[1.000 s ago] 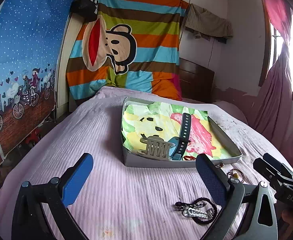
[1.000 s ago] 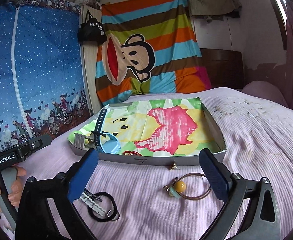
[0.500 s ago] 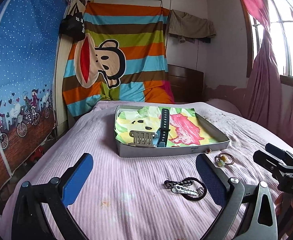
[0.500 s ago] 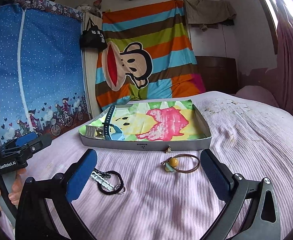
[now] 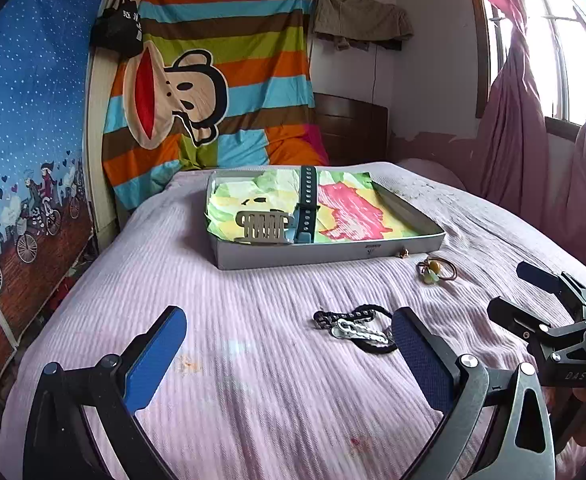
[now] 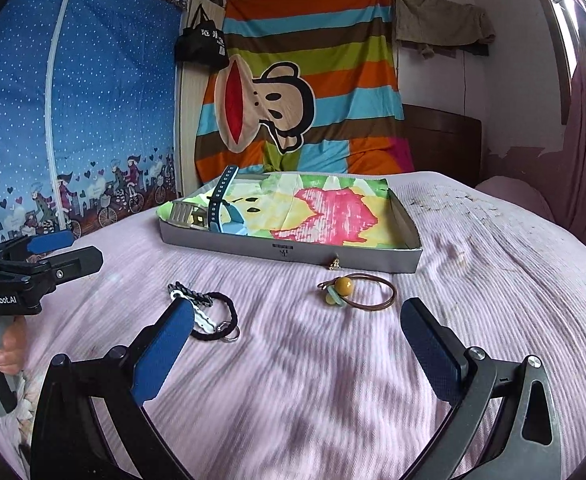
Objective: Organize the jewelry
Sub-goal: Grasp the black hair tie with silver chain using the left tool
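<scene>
A grey tray (image 5: 333, 254) (image 6: 293, 249) lined with colourful paper lies on the pink bed; a comb-like hair clip (image 5: 264, 226) and a dark watch strap (image 5: 307, 204) lie in it. On the bed in front of it lie a black hair tie with chain bracelets (image 5: 359, 326) (image 6: 209, 314), a brown hair tie with yellow beads (image 5: 435, 271) (image 6: 357, 290) and a small gold earring (image 5: 404, 253) (image 6: 335, 265). My left gripper (image 5: 289, 356) and right gripper (image 6: 297, 344) are both open, empty and held back above the bed.
The striped monkey blanket (image 5: 213, 92) hangs on the back wall. A blue wardrobe cover (image 5: 25, 120) stands at the left. Pink curtains (image 5: 533, 140) and a window are at the right. The right gripper shows in the left wrist view (image 5: 549, 320).
Both grippers have pulled back from the tray and risen; the tray and the loose pieces now look farther off. Nothing on the bed has moved.
</scene>
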